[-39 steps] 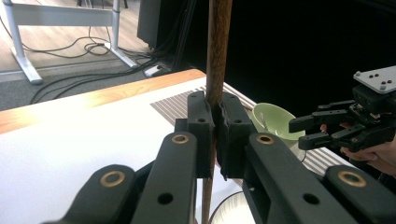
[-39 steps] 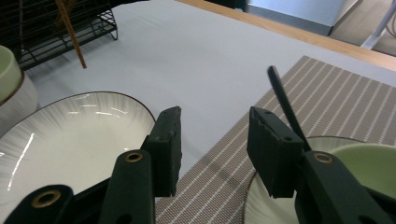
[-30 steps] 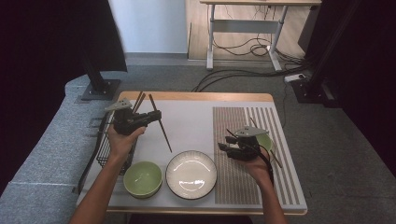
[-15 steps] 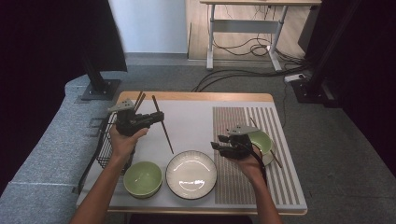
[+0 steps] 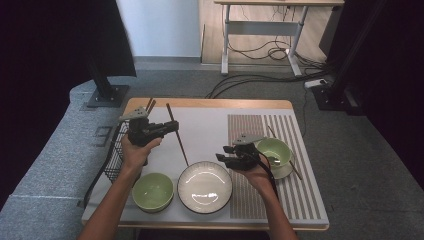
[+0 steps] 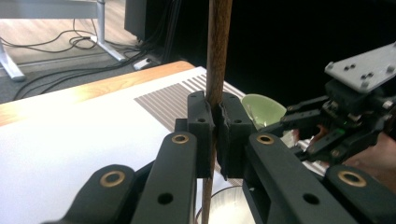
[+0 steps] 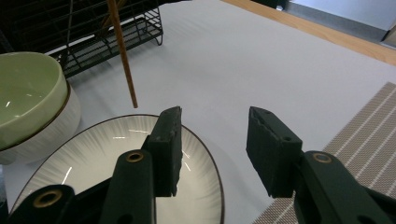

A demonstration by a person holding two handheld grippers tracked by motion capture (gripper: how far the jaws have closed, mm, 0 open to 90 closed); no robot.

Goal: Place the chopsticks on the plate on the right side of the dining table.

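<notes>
Since the earlier frames, the right gripper [image 5: 226, 153] had travelled leftward across the striped mat [image 5: 295, 195], away from the green bowl on its saucer [image 5: 273, 150] and toward the white plate [image 5: 205, 186]. Its jaws stood partly apart with nothing between them, hanging above the plate's rim [image 7: 205, 154]. The left gripper [image 5: 167, 128] had kept its place beside the black wire rack [image 5: 114, 155]. It was clamped narrowly on one brown chopstick [image 5: 176, 131], which passed upright between the pads [image 6: 198, 122]; the lower tip of the chopstick [image 7: 122, 51] hung just above the table mat, near the plate. A second green bowl [image 5: 153, 190] sat just left of the plate. More chopsticks [image 5: 149, 104] stuck out of the rack behind the left hand.

My judgement is that the step in hand was to pass or lay down the chopstick. The next move probably calls for the right gripper to approach the chopstick and close on it below the left pads, or for the left hand to lower it beside the plate.
</notes>
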